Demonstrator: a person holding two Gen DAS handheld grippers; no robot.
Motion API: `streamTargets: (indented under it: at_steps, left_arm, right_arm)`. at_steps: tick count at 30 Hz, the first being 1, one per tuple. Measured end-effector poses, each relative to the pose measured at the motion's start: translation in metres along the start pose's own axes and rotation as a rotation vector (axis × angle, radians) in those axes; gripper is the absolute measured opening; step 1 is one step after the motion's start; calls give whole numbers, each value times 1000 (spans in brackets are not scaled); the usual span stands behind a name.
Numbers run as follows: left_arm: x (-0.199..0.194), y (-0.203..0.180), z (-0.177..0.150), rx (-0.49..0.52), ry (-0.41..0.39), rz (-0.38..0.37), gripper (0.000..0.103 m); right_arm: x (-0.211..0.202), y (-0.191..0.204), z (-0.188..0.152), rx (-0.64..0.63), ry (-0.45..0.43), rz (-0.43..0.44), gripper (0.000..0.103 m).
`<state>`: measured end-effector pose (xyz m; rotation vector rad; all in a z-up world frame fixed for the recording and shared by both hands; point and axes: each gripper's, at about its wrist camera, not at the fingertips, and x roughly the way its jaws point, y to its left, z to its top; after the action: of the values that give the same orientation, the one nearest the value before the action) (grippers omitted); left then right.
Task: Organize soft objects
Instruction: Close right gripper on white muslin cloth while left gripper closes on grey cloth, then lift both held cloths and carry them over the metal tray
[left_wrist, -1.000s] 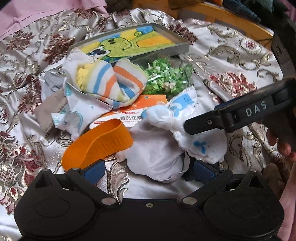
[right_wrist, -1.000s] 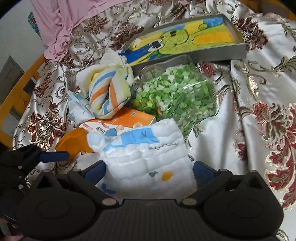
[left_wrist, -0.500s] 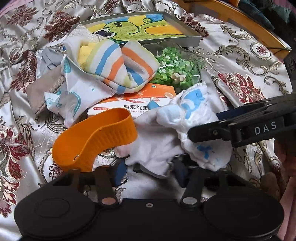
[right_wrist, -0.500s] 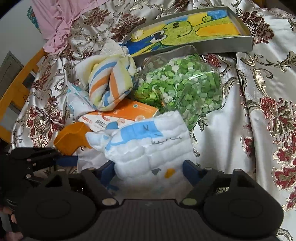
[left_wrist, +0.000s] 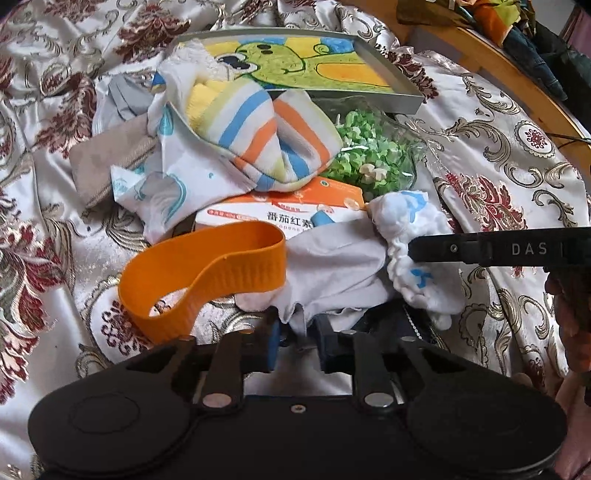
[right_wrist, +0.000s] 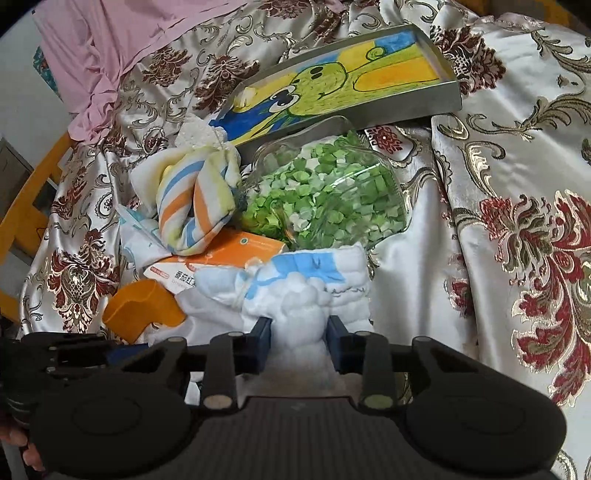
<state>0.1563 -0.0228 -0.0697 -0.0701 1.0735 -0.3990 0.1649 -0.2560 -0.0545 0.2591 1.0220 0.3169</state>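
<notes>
A pile of soft things lies on a floral satin bedspread (left_wrist: 498, 155). My left gripper (left_wrist: 297, 341) is shut on the near edge of a plain white cloth (left_wrist: 332, 266). My right gripper (right_wrist: 299, 338) is shut on a white quilted cloth with blue print (right_wrist: 310, 284), which bunches between the blue pads; this cloth also shows in the left wrist view (left_wrist: 417, 236), beside the right gripper's black finger (left_wrist: 480, 249). A striped orange, blue and yellow sock (left_wrist: 266, 129) lies on top of the pile behind; it also shows in the right wrist view (right_wrist: 195, 199).
An orange silicone band (left_wrist: 207, 273), an orange and white box (left_wrist: 280, 214), a clear jar of green pieces (right_wrist: 325, 195) and a framed frog drawing (right_wrist: 351, 85) lie among the cloths. A pink cloth (right_wrist: 110, 48) lies far left. A wooden rail (left_wrist: 517, 70) borders the bed.
Both grippers went from open to shut, the left on the plain white cloth, the right on the quilted cloth, which bunched up. Both moved slightly forward.
</notes>
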Motion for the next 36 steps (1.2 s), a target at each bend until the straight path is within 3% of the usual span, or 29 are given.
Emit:
streamTargets:
  at_steps: [1,2,5,9,12,14,16,21,28,33,36]
  left_arm:
    - [1,1,-1,-10,0,-7,48]
    - [1,3,0,-22,-5,-12,52]
    - [1,8,2,-64,-22,-40,54]
    - [6,12,5,-99,-6,-61,23]
    - [7,12,4,-109,-4,-63,12]
    - [5,11,4,-111,-9,-68,11]
    - [2,11,5,-110,-9,-59,8]
    - [-14,13,10,-143,-28,-77,5]
    - [-33,21,11,-210,-92,-101,4]
    - [-28,20,10,-196,-93,-95,6]
    - [-16,20,9,-200,-46,-109,21]
  right_arm:
    - [1,0,0,-1,4,1,42]
    - [1,0,0,0,7,5,44]
    - [4,1,-1,12,15,16,53]
    - [9,1,-2,23,42,33,58]
    - [11,3,-3,11,55,32,58]
    - [12,4,-4,6,61,29,55]
    - [12,4,-4,0,60,25,40]
    - [7,5,-4,-16,30,6,23]
    - [-6,-1,0,12,-35,-13,19]
    - [-13,-5,1,47,-59,-2,19]
    - [-13,-4,2,48,-64,0,19]
